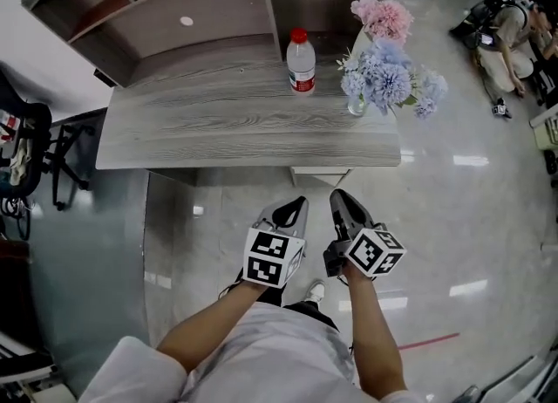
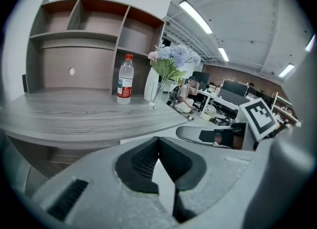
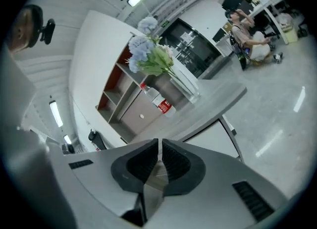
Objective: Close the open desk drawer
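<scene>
Two hand-held grippers, each with a marker cube, sit side by side at 6 o'clock in the head view, pointing toward a grey wood-grain desk [image 1: 218,131]. The left gripper [image 1: 299,205] has its jaws pressed together at the tips, with nothing between them. The right gripper [image 1: 338,197] has its jaws drawn almost together, with only a thin slit left, and it pinches nothing.

One desk drawer [image 1: 319,175] shows as a narrow pale strip under the desktop's near edge, at 12 o'clock from the gripper tips. Neither gripper touches it. I cannot tell how far it stands out.

Two containers stand on the desktop. One clear plastic bottle [image 1: 301,61], with a red cap and red label, stands upright at 12 o'clock. I cannot make out how full it is. One clear glass vase [image 1: 357,105] stands near it at 1 o'clock, holding a bunch of blue and pink flowers [image 1: 388,74].

One shelf hutch [image 1: 174,9] rises along the desk's far side from 10 to 12 o'clock, divided into several open compartments.

One black office chair [image 1: 26,153] stands at 9 o'clock. One person [image 1: 506,39] sits low near the floor at 2 o'clock, well apart from the desk.
</scene>
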{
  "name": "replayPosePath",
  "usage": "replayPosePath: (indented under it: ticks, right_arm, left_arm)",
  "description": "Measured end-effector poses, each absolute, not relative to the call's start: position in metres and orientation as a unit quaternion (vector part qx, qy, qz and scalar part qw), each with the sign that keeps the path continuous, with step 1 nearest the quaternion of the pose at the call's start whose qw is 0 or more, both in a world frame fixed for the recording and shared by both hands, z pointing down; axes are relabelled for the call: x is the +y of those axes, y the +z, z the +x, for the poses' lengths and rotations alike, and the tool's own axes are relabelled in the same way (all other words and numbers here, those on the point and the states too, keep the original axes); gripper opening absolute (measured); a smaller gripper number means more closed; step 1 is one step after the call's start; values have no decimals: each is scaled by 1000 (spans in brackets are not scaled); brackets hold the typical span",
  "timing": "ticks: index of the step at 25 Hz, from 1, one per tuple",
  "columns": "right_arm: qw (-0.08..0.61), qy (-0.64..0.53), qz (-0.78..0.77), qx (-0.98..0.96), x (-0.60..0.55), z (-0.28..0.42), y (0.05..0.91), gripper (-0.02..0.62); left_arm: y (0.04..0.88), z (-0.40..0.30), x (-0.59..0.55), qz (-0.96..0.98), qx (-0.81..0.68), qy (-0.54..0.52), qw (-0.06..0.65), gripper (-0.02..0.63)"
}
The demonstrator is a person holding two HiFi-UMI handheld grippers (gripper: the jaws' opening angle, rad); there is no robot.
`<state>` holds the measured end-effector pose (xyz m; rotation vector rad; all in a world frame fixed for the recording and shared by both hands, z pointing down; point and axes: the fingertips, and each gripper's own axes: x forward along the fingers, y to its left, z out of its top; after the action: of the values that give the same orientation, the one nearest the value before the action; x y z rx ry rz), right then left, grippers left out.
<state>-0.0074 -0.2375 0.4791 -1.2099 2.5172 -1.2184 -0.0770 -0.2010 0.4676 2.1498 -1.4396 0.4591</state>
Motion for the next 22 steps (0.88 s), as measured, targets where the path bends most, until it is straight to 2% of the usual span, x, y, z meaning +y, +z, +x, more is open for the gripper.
replayPosePath:
  ticks: [12, 22]
  right_arm:
    - [-62, -254, -383, 886, -180, 0, 415, 2]
    - [-74, -226, -371, 898, -152, 0, 404, 2]
  left_arm:
    - [426, -43, -161, 793, -549, 130, 232, 3]
    - [410, -32, -139, 797, -551, 125, 213, 3]
